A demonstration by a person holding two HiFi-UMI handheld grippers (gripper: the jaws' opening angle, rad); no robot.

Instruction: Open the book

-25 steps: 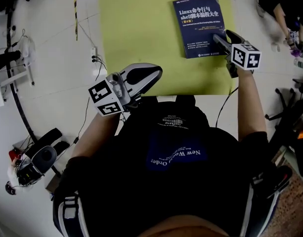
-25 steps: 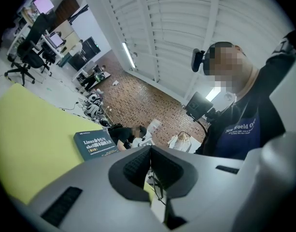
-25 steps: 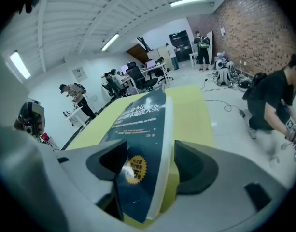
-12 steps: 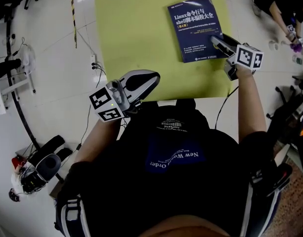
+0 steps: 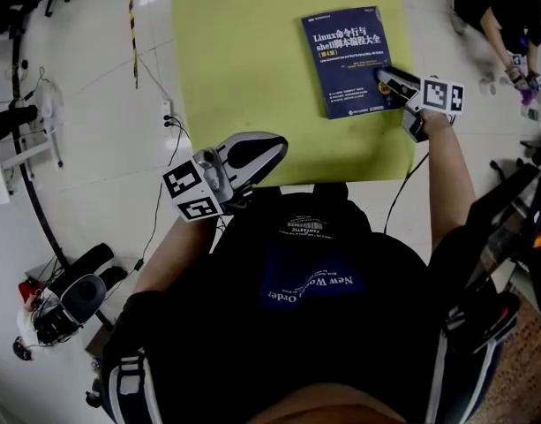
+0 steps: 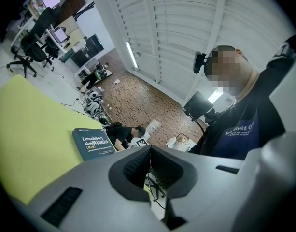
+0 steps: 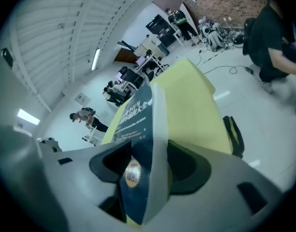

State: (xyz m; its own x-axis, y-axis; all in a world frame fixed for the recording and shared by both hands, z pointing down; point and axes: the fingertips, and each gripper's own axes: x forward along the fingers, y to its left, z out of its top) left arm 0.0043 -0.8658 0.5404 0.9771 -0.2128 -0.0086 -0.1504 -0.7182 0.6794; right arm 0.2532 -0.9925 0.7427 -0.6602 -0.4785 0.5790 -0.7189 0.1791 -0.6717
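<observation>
Right tongs (image 5: 385,76): lower and more rolled than in the earlier frame, now set onto the near right corner of the book. The jaws have just been closing but are wide apart. The corner (cover and page block together) sits between them, with a gap at each pad.
Left tongs (image 5: 277,146): same place as before, held level over the near edge of the desk. The jaws are together with nothing between them.
Book (image 5: 349,56): closed and flat, front cover up, on the far right part of the desk (image 5: 244,69). Its place on the desk shows no clear change (the head view itself has shifted a little).
Book, handling: a thick paperback, probably fairly heavy. The cover looks glossy, so likely slippery, and it should bend rather than lift stiffly. The page block will likely sag if raised by one corner.
Book, hold point: the free right edge, opposite the spine — cover alone or a thin sheaf. As it stands the jaws span the full thickness, so closing would likely lift the whole book rather than open it.
</observation>
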